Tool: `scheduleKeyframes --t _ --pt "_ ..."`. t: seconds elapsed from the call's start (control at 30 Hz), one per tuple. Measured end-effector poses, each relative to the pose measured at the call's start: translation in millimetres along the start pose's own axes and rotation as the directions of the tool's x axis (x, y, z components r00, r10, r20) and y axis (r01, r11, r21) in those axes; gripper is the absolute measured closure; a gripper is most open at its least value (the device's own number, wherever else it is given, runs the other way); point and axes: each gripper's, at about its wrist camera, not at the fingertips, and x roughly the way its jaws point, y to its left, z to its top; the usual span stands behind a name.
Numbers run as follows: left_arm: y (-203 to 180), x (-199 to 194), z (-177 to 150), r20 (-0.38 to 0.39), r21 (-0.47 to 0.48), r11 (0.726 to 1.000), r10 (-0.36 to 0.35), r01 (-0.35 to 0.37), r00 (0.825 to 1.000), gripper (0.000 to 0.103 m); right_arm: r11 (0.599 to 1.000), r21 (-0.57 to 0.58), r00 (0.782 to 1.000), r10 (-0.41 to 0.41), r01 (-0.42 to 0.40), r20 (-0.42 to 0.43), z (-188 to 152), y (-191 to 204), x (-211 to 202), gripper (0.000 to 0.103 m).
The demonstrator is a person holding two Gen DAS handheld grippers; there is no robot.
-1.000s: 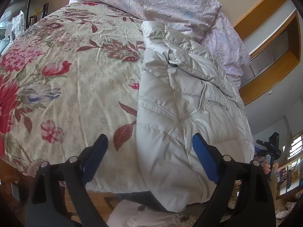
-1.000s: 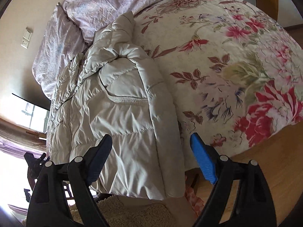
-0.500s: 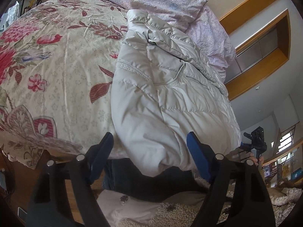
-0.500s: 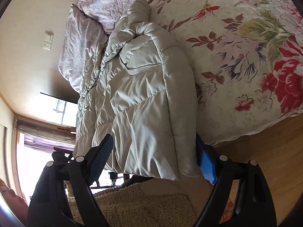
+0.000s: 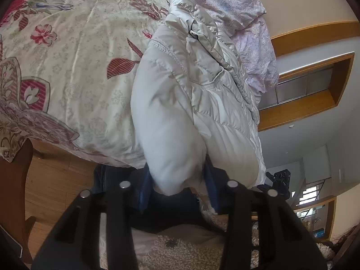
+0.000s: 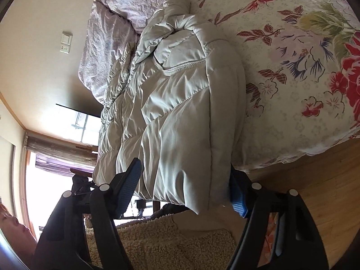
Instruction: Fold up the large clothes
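A large pale grey puffer jacket (image 5: 193, 94) lies along the edge of a bed, its hem hanging over the foot end. My left gripper (image 5: 177, 184) has closed its blue pads on a bunched corner of the hem. In the right wrist view the jacket (image 6: 171, 112) fills the middle. My right gripper (image 6: 182, 186) is open, its blue pads on either side of the other hem corner, the right pad partly hidden behind the fabric.
The bed carries a floral quilt (image 5: 67, 56) and lilac pillows (image 5: 227, 2) at the head. Wooden floor (image 6: 315, 191) lies beside the bed. A fleece garment (image 6: 168, 243) on the person's body shows below both grippers. The wall has a light switch (image 6: 66, 42).
Both grippers moved in to the jacket's hem. The left one closed on the fabric; the right one now straddles its corner, still open.
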Motion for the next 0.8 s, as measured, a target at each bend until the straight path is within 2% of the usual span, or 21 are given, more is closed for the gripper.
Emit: scheduleKeyframes --t 0.03,0.07,0.17,0.33,0.43,0.5,0.57,0.67,0.8 --pt "-2.4 -2.3 -0.1 0.009 0.002 1.000 -0.004 0.004 1.000 0.078 1.000 -0.007 1.000 -0.011 0.011 0.000 -0.8 1.3 0.0 0.049" --pt "-5.9 -4.8 -0.3 0.018 0.009 1.000 -0.001 0.001 1.000 0.080 1.000 -0.018 1.000 -0.024 0.024 0.004 -1.7 3.2 -0.9 0.057" --pt "-20.6 -12.9 0.3 0.043 0.053 0.998 0.026 -0.028 0.999 0.084 0.998 -0.049 0.999 -0.042 0.043 0.024 -3.2 12.0 -6.6 0.068" --pt "-40.3 -31.7 10.9 0.109 0.098 0.995 0.012 -0.023 0.994 0.086 0.991 -0.112 0.993 -0.056 0.067 0.099 -0.2 34.8 -16.6 0.079" --pt "-53.7 -42.4 23.7 0.172 0.117 0.993 -0.004 -0.017 0.985 0.087 0.982 -0.167 0.979 -0.058 0.091 0.194 4.4 54.3 -23.3 0.082" --pt "-63.5 -47.0 33.2 0.217 0.128 0.992 -0.011 -0.018 0.976 0.087 0.971 -0.210 0.954 -0.045 0.111 0.297 10.5 73.2 -31.9 0.083" --pt "-75.7 -51.4 46.2 0.276 0.146 0.989 -0.010 -0.032 0.961 0.087 0.962 -0.237 0.916 -0.030 0.135 0.400 19.9 92.5 -39.5 0.083" --pt "-99.9 -55.6 68.5 0.381 0.191 0.977 0.015 -0.094 0.925 0.087 0.946 -0.265 0.850 -0.017 0.184 0.527 38.1 118.5 -44.7 0.083" --pt "-127.1 -52.0 107.9 0.469 0.216 0.966 0.023 -0.140 0.883 0.088 0.920 -0.285 0.770 -0.028 0.269 0.637 71.9 153.0 -38.4 0.083"
